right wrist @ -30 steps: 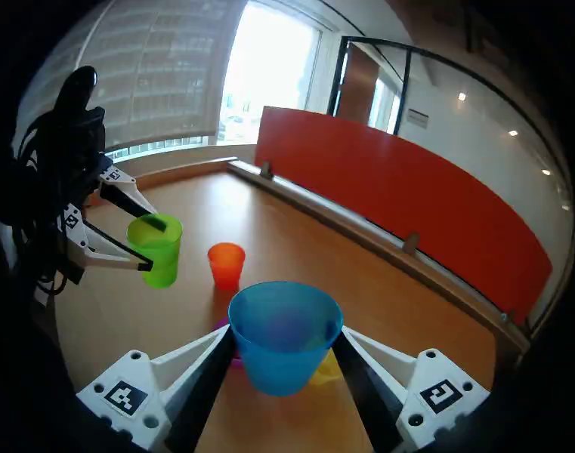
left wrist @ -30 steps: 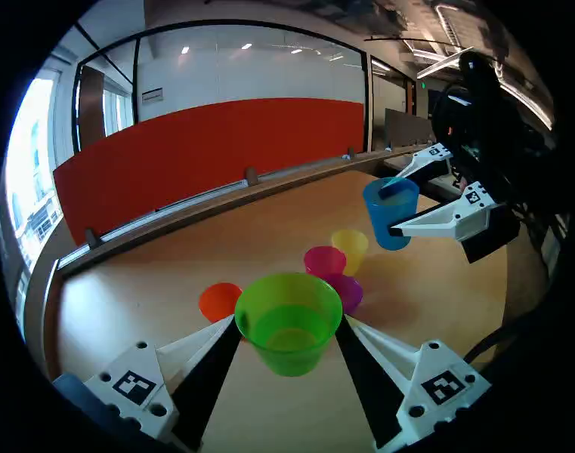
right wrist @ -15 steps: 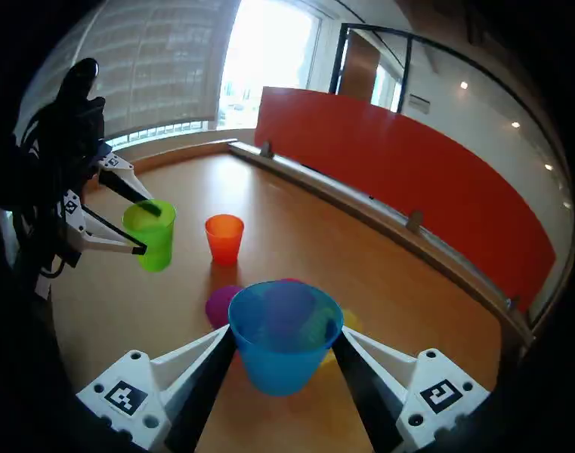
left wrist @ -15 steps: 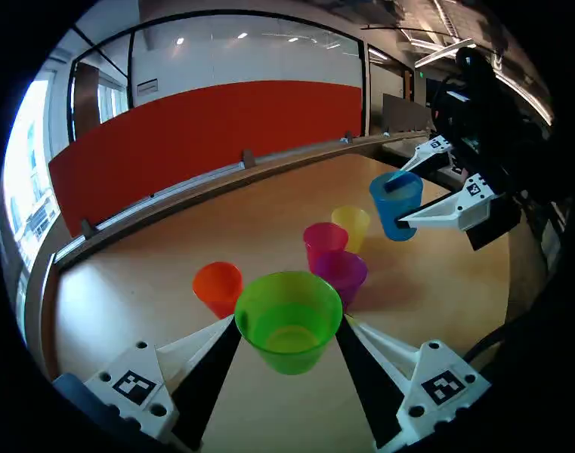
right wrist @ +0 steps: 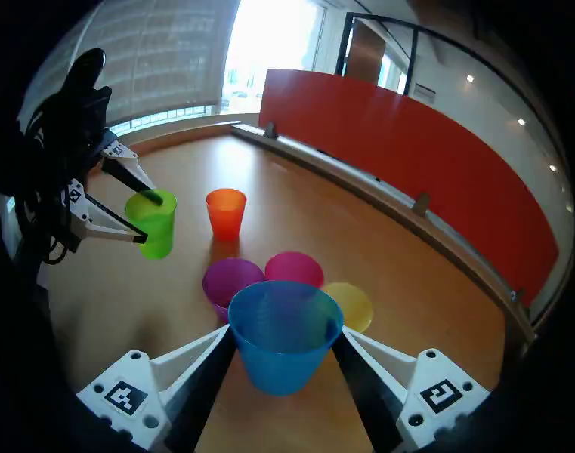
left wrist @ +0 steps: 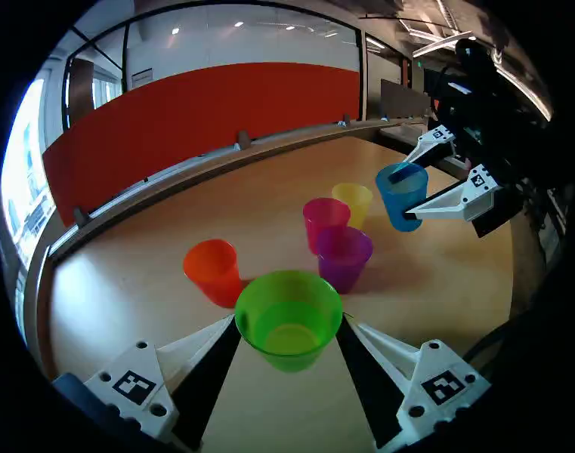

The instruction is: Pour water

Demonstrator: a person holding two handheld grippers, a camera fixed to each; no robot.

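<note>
Tabletop [left wrist: 121, 287] open toward its edge; left claw [left wrist: 289, 325] grips green cup [left wrist: 289, 336], right claw [right wrist: 285, 332] blue cup [right wrist: 285, 351] (well apart).

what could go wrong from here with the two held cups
1. The green cup seems to hold some liquid, pinched only by its sides in the left gripper; tilting before it is over the blue cup would likely wet the table.
2. The right gripper carries the blue cup close to the purple cup, pink cup and yellow cup; dropping lower might knock them.
</note>
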